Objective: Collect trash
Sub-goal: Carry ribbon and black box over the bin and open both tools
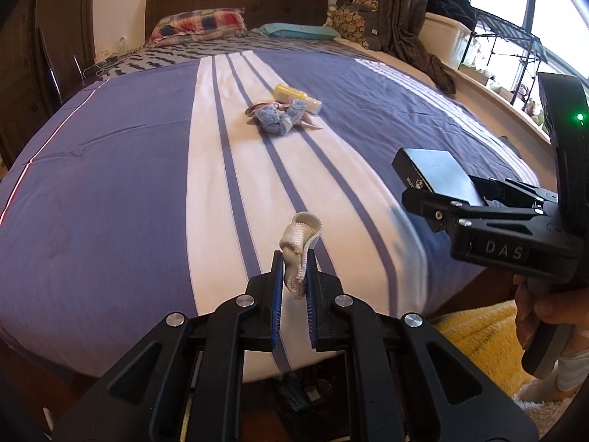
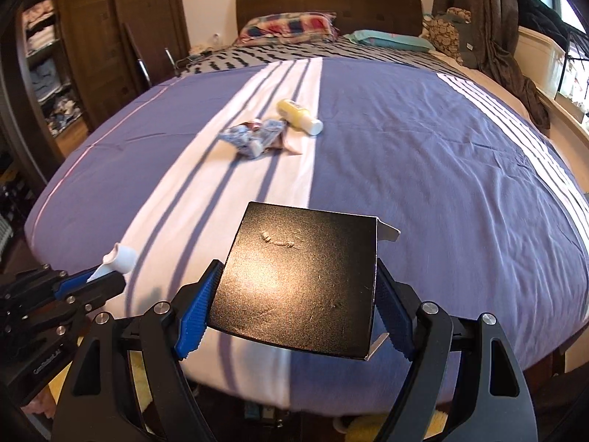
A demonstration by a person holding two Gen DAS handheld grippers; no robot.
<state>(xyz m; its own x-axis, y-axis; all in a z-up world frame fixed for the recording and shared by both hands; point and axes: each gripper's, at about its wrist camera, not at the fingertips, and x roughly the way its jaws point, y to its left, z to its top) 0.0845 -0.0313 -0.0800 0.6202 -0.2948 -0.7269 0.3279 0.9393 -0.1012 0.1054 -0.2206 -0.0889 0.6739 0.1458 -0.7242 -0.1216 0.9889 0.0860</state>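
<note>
My left gripper [image 1: 294,269] is shut on a crumpled white wrapper [image 1: 300,246], held above the foot of the bed; it also shows in the right wrist view [image 2: 117,258]. My right gripper [image 2: 294,283] is shut on a flat black box [image 2: 298,280], held above the bed's near edge; the box also shows in the left wrist view [image 1: 434,173]. On the white stripe mid-bed lie a crumpled blue wrapper [image 1: 276,118] [image 2: 246,140] and a yellow bottle [image 1: 296,97] [image 2: 298,116] on its side, touching it.
The bed [image 1: 110,184] has a blue and white striped cover, with pillows [image 1: 200,24] at the headboard. A wardrobe [image 2: 92,37] stands left, a window sill and rack [image 1: 504,55] right. A yellow rug [image 1: 478,339] lies on the floor below.
</note>
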